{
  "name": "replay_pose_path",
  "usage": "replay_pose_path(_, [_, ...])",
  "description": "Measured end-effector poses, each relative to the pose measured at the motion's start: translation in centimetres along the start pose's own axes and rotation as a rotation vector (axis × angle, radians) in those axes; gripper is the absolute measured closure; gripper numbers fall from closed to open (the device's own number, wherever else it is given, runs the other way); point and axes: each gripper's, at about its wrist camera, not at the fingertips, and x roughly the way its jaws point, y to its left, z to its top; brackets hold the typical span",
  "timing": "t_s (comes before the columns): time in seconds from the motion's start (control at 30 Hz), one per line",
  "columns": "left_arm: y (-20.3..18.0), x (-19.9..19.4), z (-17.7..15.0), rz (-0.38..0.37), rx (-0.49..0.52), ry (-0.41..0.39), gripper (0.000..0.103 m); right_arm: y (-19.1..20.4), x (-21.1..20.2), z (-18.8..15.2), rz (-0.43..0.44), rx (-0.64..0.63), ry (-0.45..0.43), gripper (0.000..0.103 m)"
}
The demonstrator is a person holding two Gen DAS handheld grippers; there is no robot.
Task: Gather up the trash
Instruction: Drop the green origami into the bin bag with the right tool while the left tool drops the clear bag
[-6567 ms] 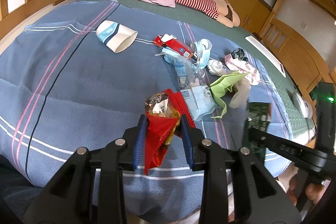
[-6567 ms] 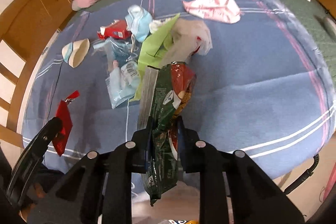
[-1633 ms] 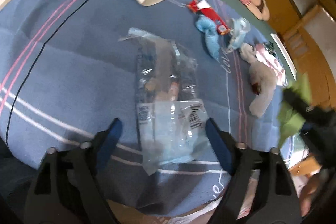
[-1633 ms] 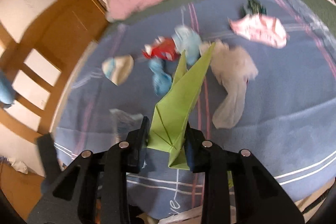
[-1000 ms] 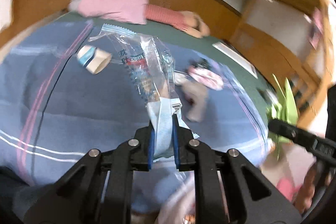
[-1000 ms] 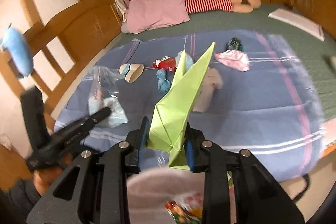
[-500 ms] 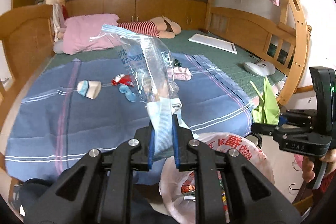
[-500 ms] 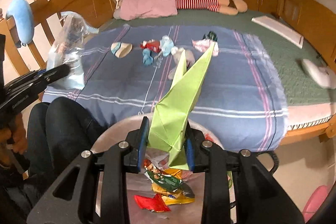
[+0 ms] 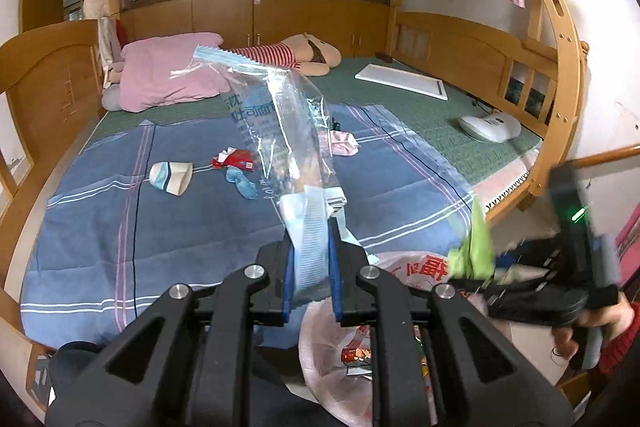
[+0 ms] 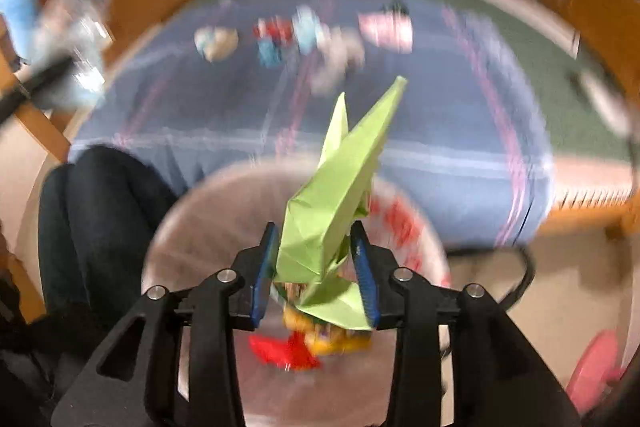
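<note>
The left gripper [image 9: 310, 267] is clenched on the lower end of a clear crinkled plastic bag with a pale blue sealed strip [image 9: 280, 131]. The bag stands up from between the blue-padded fingers [image 9: 287, 279] and leans left, high above a bed covered by a blue striped blanket [image 9: 120, 227].

The right gripper [image 10: 316, 271] points steeply down over the open mouth of a white plastic trash bag with red print [image 10: 200, 227], which sits on the floor at the foot of the bed. A folded lime-green paper shape with two pointed tips [image 10: 340, 187] sits between its fingers [image 10: 262, 283]. The jaws have just been opening, and a gap shows on the right side of the paper; this view is blurred, so whether the left pad touches it cannot be told. Red and yellow wrappers [image 10: 304, 343] lie inside the trash bag directly beneath the paper.

Trash on the blanket, well apart from both grippers: a white and blue paper cup on its side [image 9: 170, 178], a red and white small carton [image 9: 234, 159], a crumpled blue cloth piece [image 9: 242, 185] and a pink wrapper [image 9: 344, 143]. A pink pillow [image 9: 168, 71] rests at the head of the bed. A person's dark-trousered legs [image 10: 96, 219] are beside the trash bag.
</note>
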Motion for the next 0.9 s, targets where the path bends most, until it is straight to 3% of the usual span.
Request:
replay_pose_path(0.07, [-0.3, 0.3, 0.0, -0.006, 0.013, 0.01, 0.088, -1.1, 0.5, -0.7, -0.004, 0.057, 0.008, 0.041])
replay_pose_path(0.13, [-0.7, 0.6, -0.1, -0.015, 0.031, 0.027, 0.088, -2.1, -0.4, -0.6, 0.014, 0.114, -0.037, 0.031])
replay_pose_path(0.27, [-2.0, 1.5, -0.6, -0.07, 0.084, 0.07, 0.088, -4.0, -3.3, 0.2, 0.046, 0.201, -0.157, 0.024])
replay_pose_path(0.37, [-3.6, 2.9, -1.6, -0.191, 0.152, 0.158, 0.088, -5.0, -4.9, 0.2, 0.043, 0.248, -0.229, 0.023])
replay_pose_path(0.47, [-5.6, 4.1, -3.1, -0.244, 0.245, 0.224, 0.087, -6.2, -5.5, 0.3, 0.061, 0.302, -0.255, 0.023])
replay_pose_path(0.57, [-7.2, 5.4, -4.6, -0.303, 0.3, 0.297, 0.081, -7.2, -5.3, 0.3, 0.079, 0.345, -0.251, 0.023])
replay_pose_path(0.6, [-7.5, 5.7, -5.0, -0.317, 0.302, 0.315, 0.076, -7.5, -5.1, 0.3, 0.084, 0.361, -0.25, 0.023])
replay_pose_path(0.67, [-7.8, 6.4, -5.5, -0.332, 0.305, 0.346, 0.055, -7.7, -5.0, 0.1, 0.093, 0.376, -0.25, 0.023])
replay_pose_path(0.7, [-7.9, 6.5, -5.7, -0.33, 0.307, 0.35, 0.033, -7.8, -4.9, 0.0, 0.094, 0.379, -0.249, 0.023])
replay_pose_path(0.73, [-8.1, 6.6, -5.8, -0.324, 0.309, 0.35, 0.022, -7.8, -4.8, 0.0, 0.093, 0.383, -0.247, 0.023])
replay_pose_path(0.83, [-7.5, 6.6, -5.6, -0.314, 0.29, 0.336, 0.015, -7.9, -4.5, -0.2, 0.09, 0.387, -0.24, 0.023])
replay_pose_path(0.9, [-6.0, 6.6, -5.1, -0.266, 0.239, 0.309, 0.015, -8.0, -4.3, -0.2, 0.094, 0.392, -0.236, 0.023])
